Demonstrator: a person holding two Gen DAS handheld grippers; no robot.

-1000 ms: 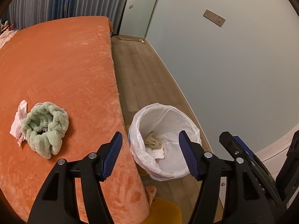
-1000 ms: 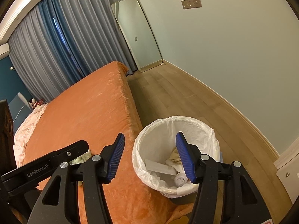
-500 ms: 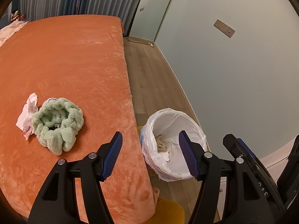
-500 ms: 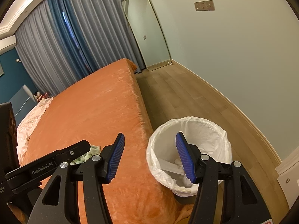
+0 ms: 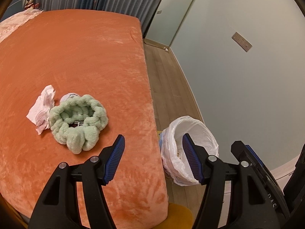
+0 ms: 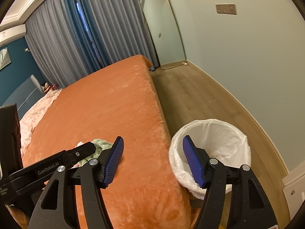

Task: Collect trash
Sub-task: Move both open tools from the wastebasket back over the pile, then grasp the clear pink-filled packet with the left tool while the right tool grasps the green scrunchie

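Note:
A crumpled white tissue lies on the orange bed, touching a fluffy green headband. A bin lined with a white bag stands on the floor beside the bed, with some trash inside. My left gripper hovers open and empty over the bed's edge, right of the headband. My right gripper is also empty, its jaws opening, between the bed and the bin. The headband peeks out behind the left gripper's body in the right wrist view.
Wooden floor runs between the bed and the pale wall. A mirror leans in the far corner by grey curtains. A pink patterned cover lies at the bed's far left. A yellow object sits below the bed corner.
Both views have swung left: the bin slid right and the headband and tissue moved toward the centre of the left wrist view. The right jaws stand slightly wider.

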